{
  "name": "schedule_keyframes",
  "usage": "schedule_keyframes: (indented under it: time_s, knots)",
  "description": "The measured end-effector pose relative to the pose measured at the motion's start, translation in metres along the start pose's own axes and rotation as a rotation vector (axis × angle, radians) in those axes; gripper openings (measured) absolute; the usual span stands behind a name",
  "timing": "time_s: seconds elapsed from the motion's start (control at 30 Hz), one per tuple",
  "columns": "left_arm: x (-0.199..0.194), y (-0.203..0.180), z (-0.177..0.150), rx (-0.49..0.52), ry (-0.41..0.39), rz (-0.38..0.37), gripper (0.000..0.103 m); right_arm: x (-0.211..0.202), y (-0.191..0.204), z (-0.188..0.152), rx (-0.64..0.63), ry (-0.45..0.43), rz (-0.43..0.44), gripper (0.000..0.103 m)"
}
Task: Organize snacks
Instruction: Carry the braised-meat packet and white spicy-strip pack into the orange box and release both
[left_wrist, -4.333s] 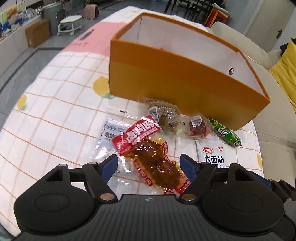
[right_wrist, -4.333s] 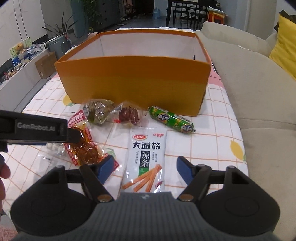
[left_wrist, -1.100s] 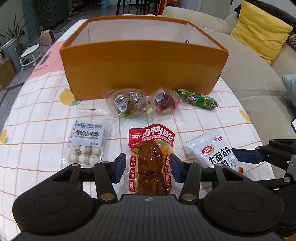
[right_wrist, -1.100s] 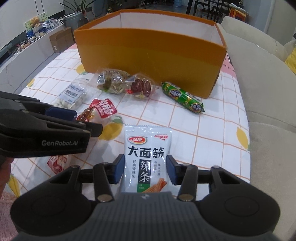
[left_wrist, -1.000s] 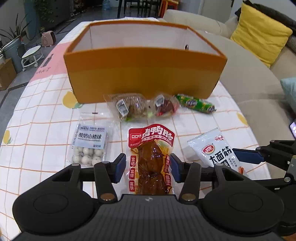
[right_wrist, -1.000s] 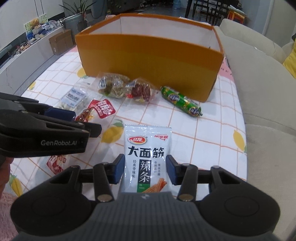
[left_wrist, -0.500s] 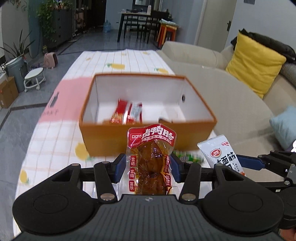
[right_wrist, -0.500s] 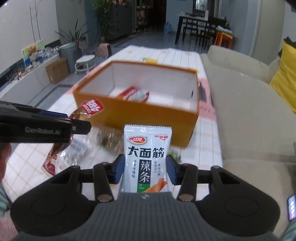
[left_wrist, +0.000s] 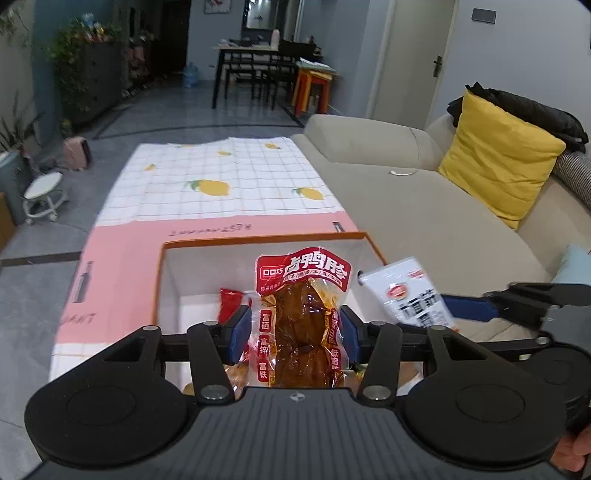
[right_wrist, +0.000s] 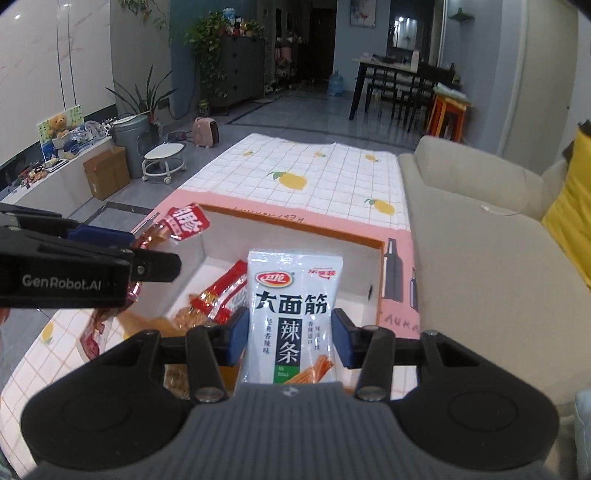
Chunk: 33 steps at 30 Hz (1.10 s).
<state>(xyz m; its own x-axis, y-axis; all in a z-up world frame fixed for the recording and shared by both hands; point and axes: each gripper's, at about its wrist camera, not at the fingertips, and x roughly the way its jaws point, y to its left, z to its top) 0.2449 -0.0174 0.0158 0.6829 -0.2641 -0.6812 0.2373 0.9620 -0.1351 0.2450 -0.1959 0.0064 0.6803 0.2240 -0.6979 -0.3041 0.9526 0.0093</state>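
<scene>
My left gripper is shut on a red-topped packet of brown braised meat, held upright above the open orange box. My right gripper is shut on a white spicy-strip packet, also over the orange box. Each gripper shows in the other's view: the right gripper with its white packet at the right, the left gripper with the red-topped packet at the left. Red snack packets lie on the box floor.
The box stands on a table with a lemon-print checked cloth and a pink band. A beige sofa with a yellow cushion runs along the right. A small white stool and a cardboard carton stand on the floor at left.
Both grippers have lifted their packets off the table and carried them up and forward over the box. The box interior now lies beneath them; the other snacks on the table have dropped out of view.
</scene>
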Motion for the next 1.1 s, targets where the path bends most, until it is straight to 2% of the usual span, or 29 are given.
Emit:
schedule_keyframes:
  time_s: [0.13, 0.3, 0.43, 0.7, 1.1]
  knots:
    - [0.032, 0.005, 0.012, 0.024, 0.046, 0.019, 0.057, 0.037, -0.008, 0.018, -0.016, 0.07, 0.031, 0.045]
    - [0.079, 0.018, 0.01, -0.028, 0.142, -0.029, 0.057, 0.088, -0.017, 0.026, -0.034, 0.188, 0.048, 0.045]
    - [0.118, 0.022, 0.008, -0.014, 0.224, 0.002, 0.057, 0.127, -0.023, 0.023, -0.05, 0.279, 0.042, 0.045]
    - [0.164, 0.032, 0.006, -0.036, 0.312, 0.016, 0.058, 0.168, -0.018, 0.02, -0.133, 0.359, 0.022, 0.045]
    - [0.187, 0.033, -0.006, -0.053, 0.38, 0.027, 0.064, 0.193, -0.014, 0.012, -0.183, 0.408, 0.0, 0.047]
